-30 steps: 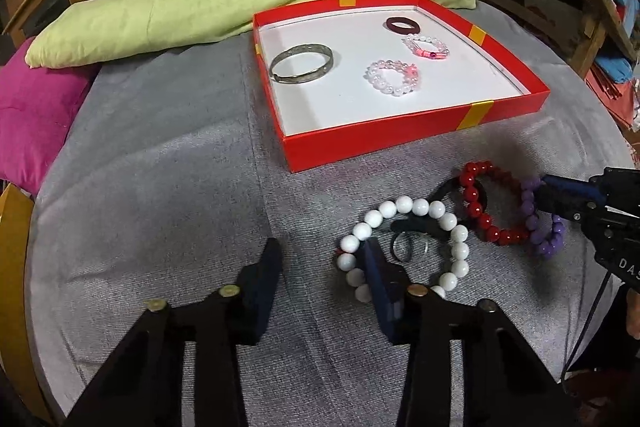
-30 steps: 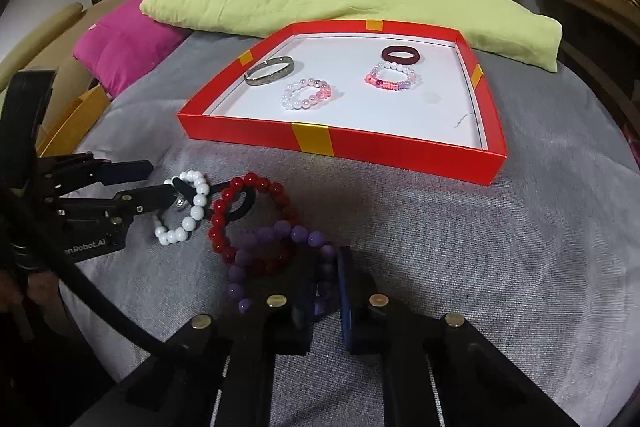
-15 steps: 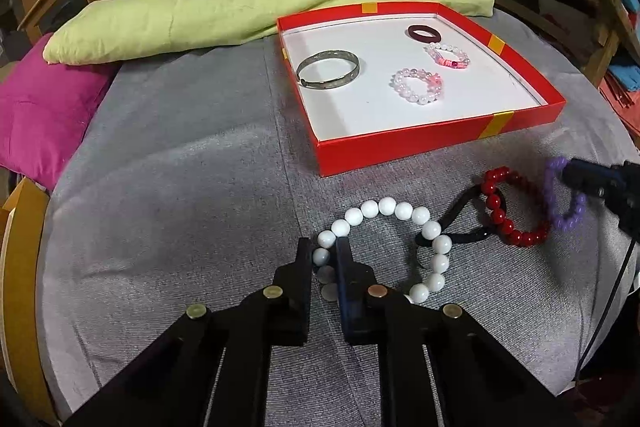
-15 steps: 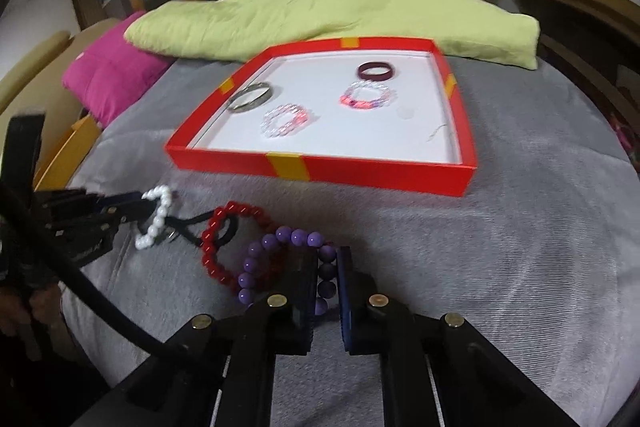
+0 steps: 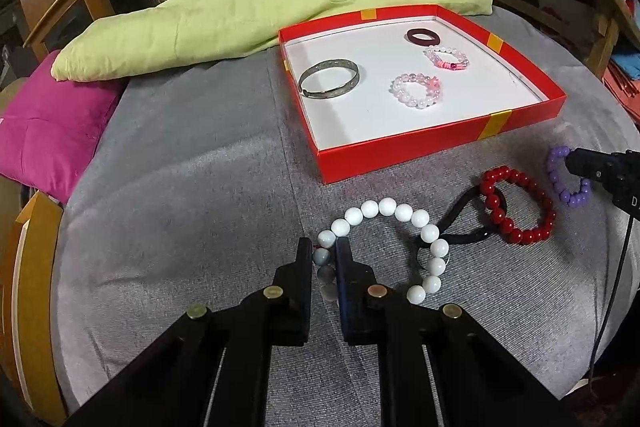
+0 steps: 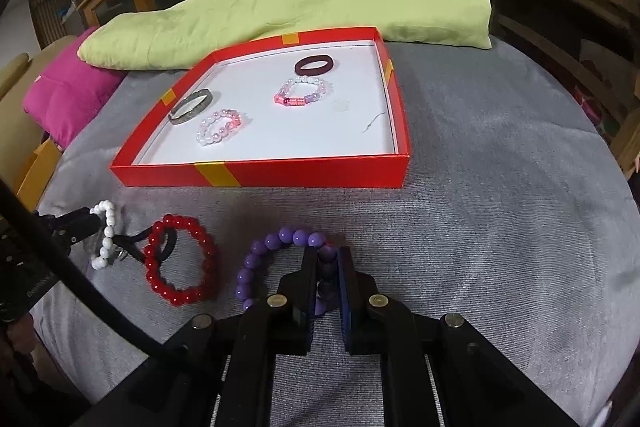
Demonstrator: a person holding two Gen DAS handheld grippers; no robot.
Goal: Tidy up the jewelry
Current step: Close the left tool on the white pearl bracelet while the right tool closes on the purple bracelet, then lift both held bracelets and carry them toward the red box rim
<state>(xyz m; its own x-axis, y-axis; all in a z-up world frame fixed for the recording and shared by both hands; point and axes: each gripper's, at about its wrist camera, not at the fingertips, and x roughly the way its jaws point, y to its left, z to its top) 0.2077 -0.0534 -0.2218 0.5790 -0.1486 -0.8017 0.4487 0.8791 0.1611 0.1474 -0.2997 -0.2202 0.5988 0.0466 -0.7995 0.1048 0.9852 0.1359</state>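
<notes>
While you're pinching white beads [image 5: 384, 247] left [image 5: 325, 255], purple beads [image 6: 280, 263] right [image 6: 327, 261], the black band [image 5: 464, 223] is risking snagging and dragging the red beads [image 5: 520, 205].

Both wrist views sit low and close over the grey cloth [image 5: 180, 187], angled steeply down and facing the far pillows. Left view looks from the near left, right view from the near right. Shared: red tray [image 5: 440, 147] [image 6: 260, 173], red bead bracelet [image 5: 520, 205] [image 6: 180, 263], green pillow [image 5: 240, 15] [image 6: 280, 15].
</notes>
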